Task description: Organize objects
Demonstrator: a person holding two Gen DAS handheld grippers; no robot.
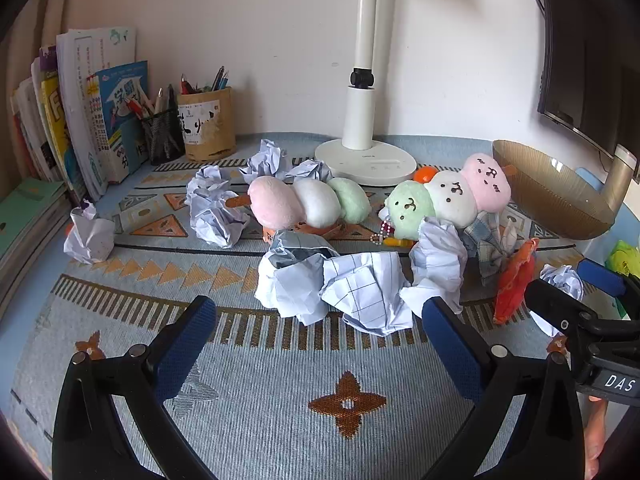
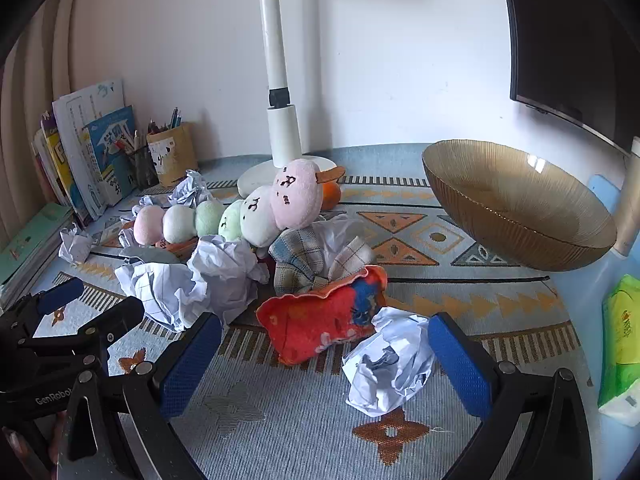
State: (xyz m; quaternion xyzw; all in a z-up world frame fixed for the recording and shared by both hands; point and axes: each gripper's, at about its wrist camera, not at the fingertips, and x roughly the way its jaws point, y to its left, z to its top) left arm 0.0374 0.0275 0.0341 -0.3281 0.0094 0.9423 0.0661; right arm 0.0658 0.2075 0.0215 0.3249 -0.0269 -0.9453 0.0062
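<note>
— While both hovered low, how did each tool sit?
— Left tool (image 1: 320,344) gaped, empty, before crumpled paper (image 1: 360,292); right tool (image 2: 324,364) gaped around a paper ball (image 2: 386,368) beside the red pouch (image 2: 324,320), bowl (image 2: 520,204) far right.

Bright, soft daylight; sharp focus; dark, curved fisheye edges.

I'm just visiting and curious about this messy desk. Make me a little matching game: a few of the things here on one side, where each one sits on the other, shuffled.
Things:
1. amber glass bowl
2. paper pen holder
3. red cloth pouch
4. white lamp base

Places:
A. at the back left, beside the standing books
B. at the far right, tilted
C. at the wall, behind the dango plushies
D. in front, next to a crumpled paper ball

Pairs: 1-B, 2-A, 3-D, 4-C
</note>
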